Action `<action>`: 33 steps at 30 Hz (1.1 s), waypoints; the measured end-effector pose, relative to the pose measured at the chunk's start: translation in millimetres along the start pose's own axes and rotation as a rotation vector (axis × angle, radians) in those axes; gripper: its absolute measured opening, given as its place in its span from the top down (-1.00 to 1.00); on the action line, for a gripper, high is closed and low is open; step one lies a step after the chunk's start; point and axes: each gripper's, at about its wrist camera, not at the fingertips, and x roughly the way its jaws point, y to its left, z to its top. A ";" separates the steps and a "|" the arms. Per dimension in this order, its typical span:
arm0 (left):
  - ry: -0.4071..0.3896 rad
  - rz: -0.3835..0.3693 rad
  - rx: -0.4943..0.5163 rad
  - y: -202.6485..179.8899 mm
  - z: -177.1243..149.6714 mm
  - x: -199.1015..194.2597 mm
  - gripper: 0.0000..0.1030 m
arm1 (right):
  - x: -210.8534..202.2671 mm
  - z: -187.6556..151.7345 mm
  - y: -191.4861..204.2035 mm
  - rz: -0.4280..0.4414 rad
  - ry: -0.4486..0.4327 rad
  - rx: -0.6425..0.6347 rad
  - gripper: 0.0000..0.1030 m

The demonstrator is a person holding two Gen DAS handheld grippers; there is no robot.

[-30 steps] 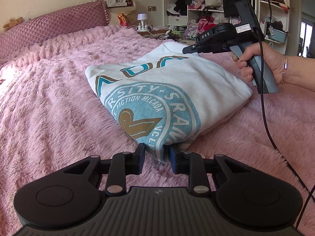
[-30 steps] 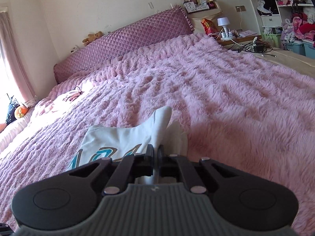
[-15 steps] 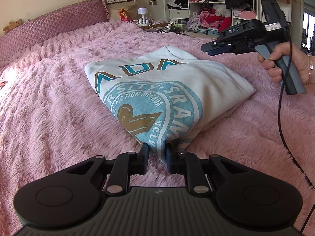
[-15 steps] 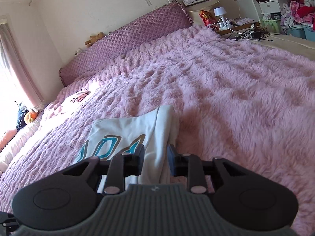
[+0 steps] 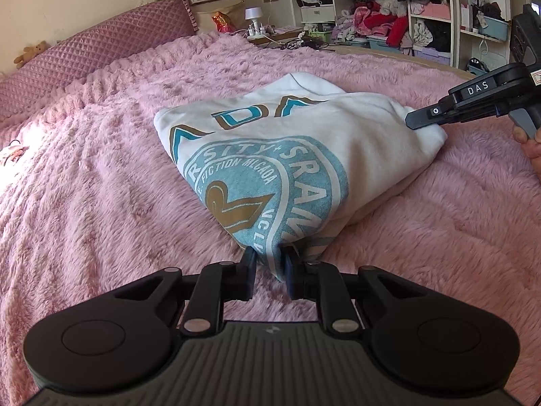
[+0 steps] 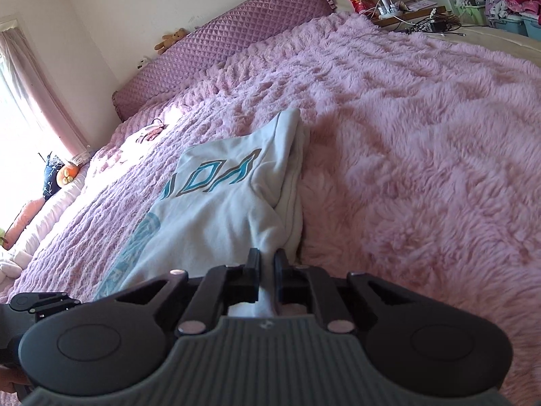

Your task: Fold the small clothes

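A folded white sweatshirt (image 5: 304, 155) with a teal and gold round print lies on the pink fluffy bedspread (image 5: 101, 203). My left gripper (image 5: 269, 264) is shut on its near corner. In the left wrist view my right gripper (image 5: 414, 121) comes in from the right and grips the sweatshirt's right corner. In the right wrist view the right gripper (image 6: 267, 267) is shut on a pinch of the white sweatshirt (image 6: 219, 209), which stretches away from the fingers toward the headboard.
A quilted purple headboard (image 6: 219, 44) stands at the far end of the bed. Shelves full of clothes (image 5: 389, 10) stand beyond the bed. A bedside table with a small lamp (image 5: 253, 17) is near the headboard. A small pink item (image 6: 150, 132) lies on the bedspread.
My right gripper opened, shifted along the sweatshirt's right edge toward its corner, and shut on it again. My left gripper kept its grip on the near corner.
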 end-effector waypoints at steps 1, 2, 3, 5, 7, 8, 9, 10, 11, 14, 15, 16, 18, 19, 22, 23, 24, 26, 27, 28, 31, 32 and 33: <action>-0.007 0.026 0.000 -1.3 1.5 -4.1 0.74 | -2.7 1.2 2.9 -0.010 -0.007 -0.019 0.95; -0.011 0.052 0.011 -3.0 2.0 -7.8 0.79 | -6.0 2.8 4.9 -0.019 -0.014 -0.036 0.96; -0.015 0.079 0.032 -5.5 2.0 -11.0 0.80 | -10.4 5.1 5.5 -0.024 -0.021 -0.047 0.96; -0.009 0.118 0.080 -12.1 0.3 -15.7 0.81 | -15.3 8.0 0.9 -0.024 -0.023 -0.043 0.97; 0.028 0.121 0.120 -18.0 -3.7 -9.7 0.84 | -12.4 5.2 -3.8 -0.028 0.000 -0.045 0.98; 0.052 0.119 0.141 -19.9 -5.9 -4.4 0.84 | -8.5 1.9 -5.8 -0.038 0.013 -0.046 0.98; 0.075 0.114 0.158 -21.8 -9.2 2.1 0.85 | -3.5 -2.7 -8.3 -0.043 0.028 -0.047 0.98; 0.100 0.099 0.163 -21.0 -11.5 8.7 0.85 | 0.0 -7.4 -11.0 -0.046 0.032 -0.039 0.98; 0.105 0.093 0.163 -20.2 -13.0 10.6 0.85 | 2.3 -11.2 -14.1 -0.047 0.032 -0.019 0.97; 0.085 0.061 0.140 -13.8 -11.8 4.7 0.86 | 2.7 -15.2 -18.8 -0.042 0.025 0.022 0.81; 0.072 0.050 0.127 -8.9 -10.9 0.0 0.86 | 1.3 -14.5 -18.4 -0.036 0.027 0.034 0.73; 0.061 0.036 0.118 -5.5 -10.1 -6.2 0.85 | -1.5 -12.7 -17.9 -0.031 0.027 0.038 0.61; 0.032 0.030 0.102 -1.6 -9.1 -19.9 0.77 | -11.8 -7.2 -14.2 -0.015 -0.008 0.026 0.58; 0.012 0.014 0.093 1.8 -8.6 -29.2 0.77 | -17.1 -2.8 -11.7 0.001 -0.033 0.015 0.56; -0.047 -0.021 0.052 9.1 -3.1 -48.0 0.74 | -22.0 17.0 -3.5 0.009 -0.098 -0.022 0.38; -0.066 -0.040 0.028 11.8 0.5 -50.9 0.74 | -19.1 25.8 -1.4 0.007 -0.112 -0.032 0.35; -0.086 -0.057 -0.001 14.0 5.8 -52.2 0.74 | -11.8 37.3 0.7 0.002 -0.124 -0.046 0.35; -0.119 -0.103 -0.054 16.5 16.2 -50.3 0.72 | 4.5 57.2 4.2 -0.011 -0.144 -0.064 0.35; -0.134 -0.116 -0.076 17.0 20.7 -47.3 0.71 | 15.5 68.5 5.2 -0.017 -0.151 -0.063 0.33; -0.146 -0.139 -0.104 17.1 25.5 -43.3 0.70 | 27.8 79.5 5.6 -0.028 -0.153 -0.062 0.33; -0.163 -0.193 -0.199 22.4 35.4 -25.7 0.70 | 64.6 106.1 4.1 -0.086 -0.149 -0.043 0.22; -0.156 -0.207 -0.236 25.0 36.9 -18.9 0.70 | 76.8 113.0 1.6 -0.101 -0.138 -0.022 0.18; -0.145 -0.217 -0.274 27.9 37.5 -12.1 0.70 | 88.9 119.0 -1.6 -0.098 -0.115 0.003 0.18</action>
